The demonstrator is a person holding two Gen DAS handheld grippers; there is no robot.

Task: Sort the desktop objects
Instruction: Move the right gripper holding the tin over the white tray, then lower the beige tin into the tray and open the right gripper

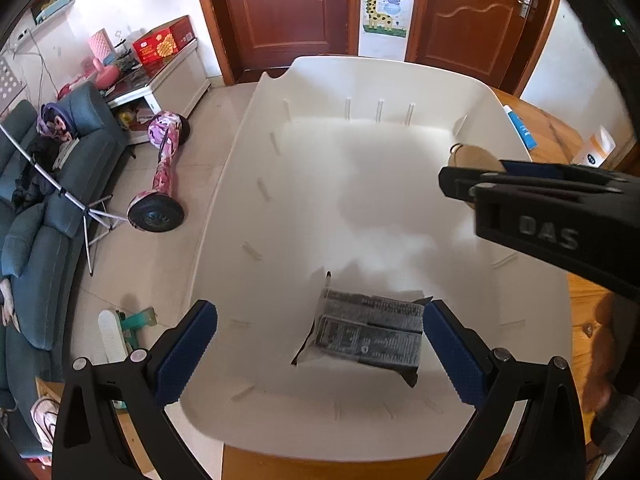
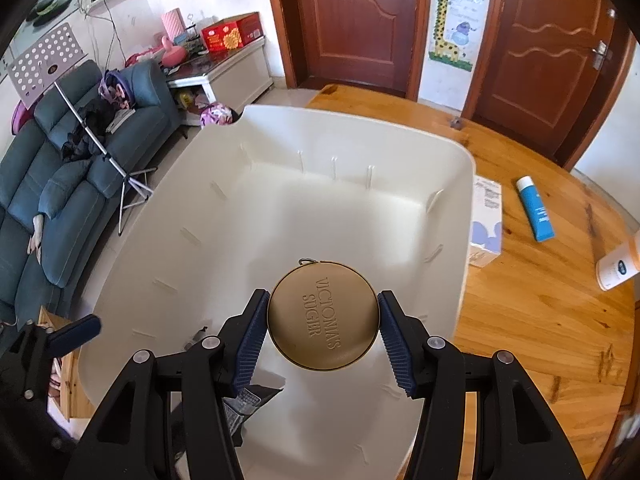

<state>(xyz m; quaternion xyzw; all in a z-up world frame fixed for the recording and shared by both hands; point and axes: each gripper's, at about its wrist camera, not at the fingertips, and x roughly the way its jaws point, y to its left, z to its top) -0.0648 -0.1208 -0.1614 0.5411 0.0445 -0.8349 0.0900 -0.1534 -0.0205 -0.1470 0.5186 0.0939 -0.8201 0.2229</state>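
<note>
My left gripper [image 1: 320, 354] hangs over a white plastic bin [image 1: 360, 184], jaws wide open. A black-and-white printed packet [image 1: 370, 334] lies on the bin floor between its fingers, close to the right pad and not pressed. My right gripper [image 2: 323, 320] is shut on a round tan case [image 2: 323, 316] stamped with lettering, held over the bin [image 2: 160, 240]. In the left wrist view the right gripper [image 1: 460, 184] reaches in from the right with the case [image 1: 476, 156] partly hidden behind it. One left finger [image 2: 76, 330] shows at the right wrist view's left edge.
The bin sits on a round wooden table [image 2: 540, 320]. Right of the bin lie a white box with blue print [image 2: 486, 220], a blue tube [image 2: 536, 208] and a white-and-orange bottle [image 2: 618, 264]. Beyond the bin's left side are floor, a blue sofa [image 2: 80, 184] and a tripod.
</note>
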